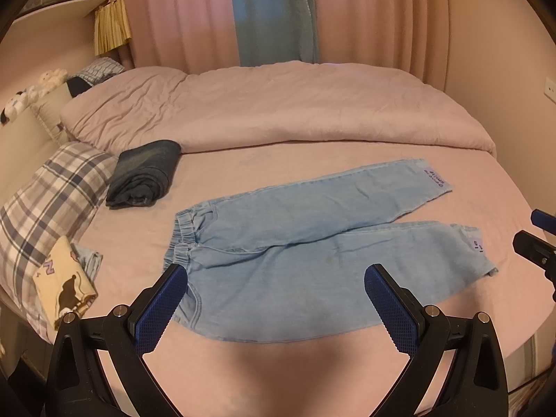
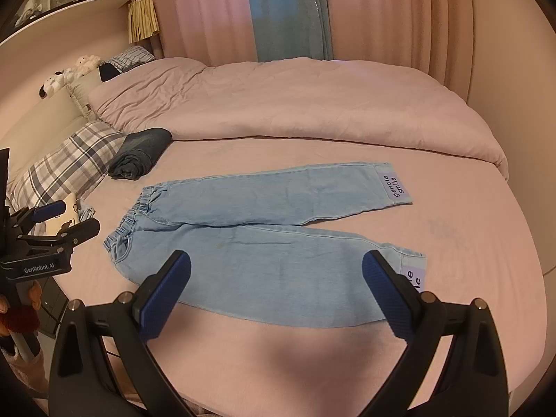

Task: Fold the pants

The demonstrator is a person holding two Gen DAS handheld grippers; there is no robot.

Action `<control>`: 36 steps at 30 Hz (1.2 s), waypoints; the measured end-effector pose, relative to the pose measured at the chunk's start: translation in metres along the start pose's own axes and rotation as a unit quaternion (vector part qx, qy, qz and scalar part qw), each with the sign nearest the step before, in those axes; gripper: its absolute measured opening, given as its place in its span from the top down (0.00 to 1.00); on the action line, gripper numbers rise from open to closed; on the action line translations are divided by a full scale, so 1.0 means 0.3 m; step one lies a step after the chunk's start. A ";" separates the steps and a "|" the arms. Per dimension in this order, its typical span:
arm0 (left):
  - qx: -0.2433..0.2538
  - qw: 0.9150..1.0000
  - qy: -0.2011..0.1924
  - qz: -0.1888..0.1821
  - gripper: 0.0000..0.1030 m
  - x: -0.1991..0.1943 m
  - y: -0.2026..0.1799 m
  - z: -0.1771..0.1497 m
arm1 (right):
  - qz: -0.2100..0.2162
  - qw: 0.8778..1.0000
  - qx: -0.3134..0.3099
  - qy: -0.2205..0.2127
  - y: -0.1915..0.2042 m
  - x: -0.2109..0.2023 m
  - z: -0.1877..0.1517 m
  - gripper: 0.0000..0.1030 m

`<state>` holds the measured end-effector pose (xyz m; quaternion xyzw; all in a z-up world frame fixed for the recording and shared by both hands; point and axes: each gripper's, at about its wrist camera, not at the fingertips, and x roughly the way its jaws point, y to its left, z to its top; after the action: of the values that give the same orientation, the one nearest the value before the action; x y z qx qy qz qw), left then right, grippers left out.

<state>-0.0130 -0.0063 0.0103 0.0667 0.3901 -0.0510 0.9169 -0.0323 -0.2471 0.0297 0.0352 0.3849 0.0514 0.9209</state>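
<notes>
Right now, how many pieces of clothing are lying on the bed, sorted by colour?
Light blue pants, spread flat: 1
Dark blue folded garment: 1
Total: 2

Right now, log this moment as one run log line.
stage: pre-grasp | light blue pants: flat, unfolded on bed | left gripper: open, empty | right gripper: open, empty

Pink bed (image 1: pixel 243 365), pink curtains (image 1: pixel 180 17)

Both wrist cams angled down, sharing pants (image 1: pixel 295 243) on bed (image 2: pixel 312 365)
</notes>
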 end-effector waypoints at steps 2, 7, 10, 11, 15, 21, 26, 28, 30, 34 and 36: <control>0.001 1.000 -0.001 0.001 0.01 0.000 0.001 -0.001 | 0.000 1.000 0.000 0.000 0.001 0.000 0.000 0.03; -0.001 1.000 -0.002 0.000 0.01 -0.006 0.005 -0.002 | 0.000 1.000 0.001 0.000 0.004 -0.002 0.004 0.03; -0.002 1.000 -0.002 0.001 0.01 -0.011 0.007 0.002 | 0.000 1.000 0.000 0.000 0.004 -0.001 0.003 0.03; -0.002 1.000 -0.002 0.001 0.01 -0.012 0.006 0.004 | 0.000 1.000 0.000 0.000 0.004 -0.003 0.004 0.03; -0.002 1.000 -0.003 0.000 0.01 -0.013 0.006 0.006 | 0.001 1.000 -0.001 -0.002 0.011 -0.007 0.006 0.03; -0.002 1.000 -0.003 0.000 0.01 -0.013 0.006 0.009 | 0.001 1.000 -0.001 -0.001 0.014 -0.009 0.007 0.03; -0.002 1.000 -0.003 0.003 0.01 -0.012 0.002 0.015 | 0.001 1.000 -0.001 -0.001 0.013 -0.007 0.010 0.03; -0.001 1.000 -0.004 0.004 0.01 -0.012 0.002 0.015 | 0.002 1.000 -0.002 -0.002 0.017 -0.010 0.009 0.03; 0.000 1.000 -0.005 0.004 0.01 -0.013 0.000 0.016 | 0.002 1.000 -0.001 -0.002 0.019 -0.010 0.009 0.03; 0.001 1.000 -0.006 0.004 0.01 -0.015 -0.003 0.016 | 0.002 1.000 -0.001 -0.002 0.021 -0.011 0.010 0.03; 0.001 1.000 -0.007 0.005 0.01 -0.015 -0.004 0.016 | 0.004 1.000 0.000 -0.002 0.018 -0.011 0.009 0.03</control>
<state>-0.0128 -0.0081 0.0167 0.0694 0.3836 -0.0474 0.9196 -0.0331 -0.2421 0.0346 0.0365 0.3828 0.0546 0.9215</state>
